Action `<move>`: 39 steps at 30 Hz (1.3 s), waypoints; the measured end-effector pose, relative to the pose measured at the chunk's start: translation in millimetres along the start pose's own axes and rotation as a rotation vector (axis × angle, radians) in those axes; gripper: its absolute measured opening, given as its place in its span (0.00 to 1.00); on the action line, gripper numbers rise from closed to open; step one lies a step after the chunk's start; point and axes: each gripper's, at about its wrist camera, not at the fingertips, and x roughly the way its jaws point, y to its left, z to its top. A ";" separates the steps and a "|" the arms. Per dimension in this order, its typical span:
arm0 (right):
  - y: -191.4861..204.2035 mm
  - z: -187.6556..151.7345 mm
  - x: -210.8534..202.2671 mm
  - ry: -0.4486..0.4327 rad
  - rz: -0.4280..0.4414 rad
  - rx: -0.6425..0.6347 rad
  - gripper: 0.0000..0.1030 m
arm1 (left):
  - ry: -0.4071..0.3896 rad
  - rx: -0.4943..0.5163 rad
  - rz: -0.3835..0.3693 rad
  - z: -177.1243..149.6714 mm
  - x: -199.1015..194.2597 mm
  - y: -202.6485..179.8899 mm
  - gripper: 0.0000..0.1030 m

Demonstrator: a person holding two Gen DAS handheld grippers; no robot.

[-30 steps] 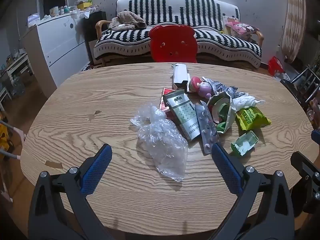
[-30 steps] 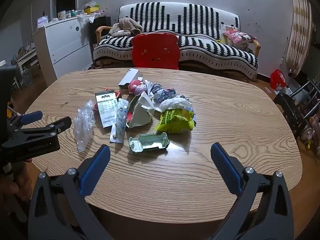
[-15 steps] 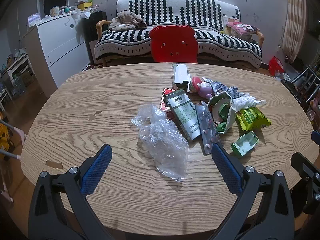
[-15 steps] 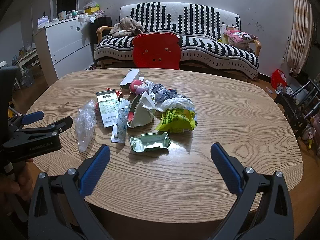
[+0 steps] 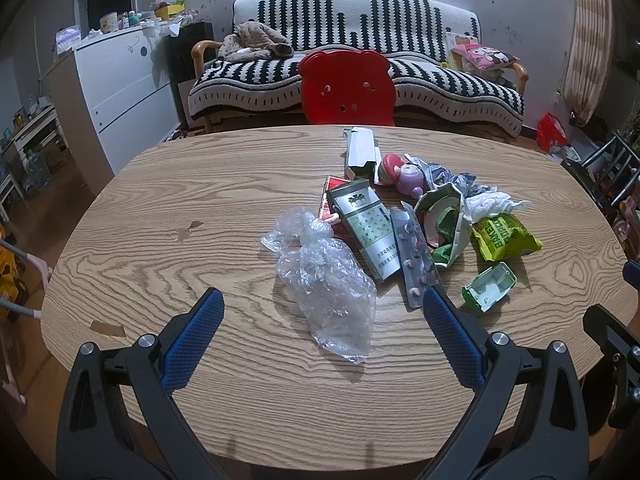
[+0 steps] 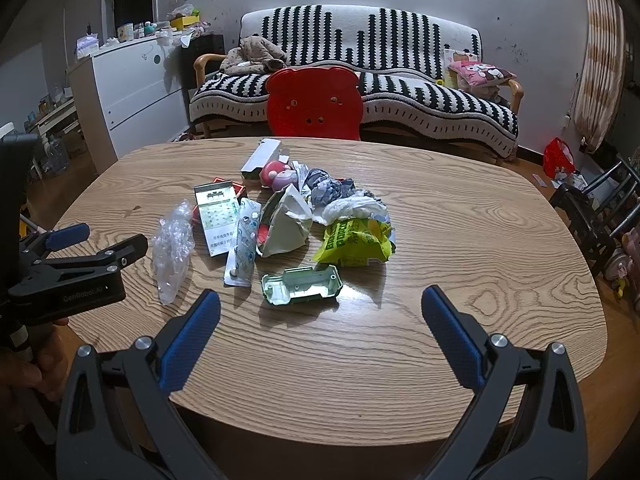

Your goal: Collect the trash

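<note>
Both claws, left (image 5: 322, 302) and right (image 6: 320, 302), gape empty above the tabletop (image 5: 168, 208). Left should probably pinch the plastic bag (image 5: 328, 280) at its crumpled middle, though the film's edges are hard to see.

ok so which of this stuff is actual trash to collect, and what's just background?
Trash on the table:
- clear plastic bag
- green-and-silver carton
- blister pack
- torn paper bowl
- yellow-green snack wrapper
- green plastic tray
- white box
- crumpled tissue

Just there:
- red chair
- striped sofa
- white cabinet
</note>
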 end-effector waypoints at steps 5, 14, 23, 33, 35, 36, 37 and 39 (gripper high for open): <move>0.4 0.1 0.0 -0.001 0.000 0.001 0.95 | 0.000 0.000 -0.001 0.0 -0.1 -0.1 0.94; 0.3 -0.3 -0.2 -0.002 0.001 0.001 0.95 | -0.001 0.001 0.000 0.1 -0.1 -0.1 0.94; 2.7 1.0 1.3 -0.003 0.002 0.003 0.95 | 0.000 0.001 0.000 1.5 -0.2 1.9 0.94; 1.8 0.4 3.6 -0.003 0.005 0.004 0.95 | 0.008 -0.001 0.001 -2.9 3.9 -2.7 0.94; 6.0 2.0 -0.4 0.000 0.009 0.006 0.95 | 0.011 -0.002 -0.001 -3.4 4.4 -2.0 0.94; 7.2 2.4 0.5 0.003 0.011 0.007 0.95 | 0.011 -0.002 0.000 -3.4 4.5 -2.1 0.94; 8.2 2.8 1.5 0.006 0.015 0.009 0.95 | 0.014 -0.002 0.000 -3.6 5.2 -1.4 0.94; 6.9 1.8 3.6 0.014 0.031 0.016 0.95 | 0.024 -0.006 -0.009 -4.6 7.2 1.0 0.94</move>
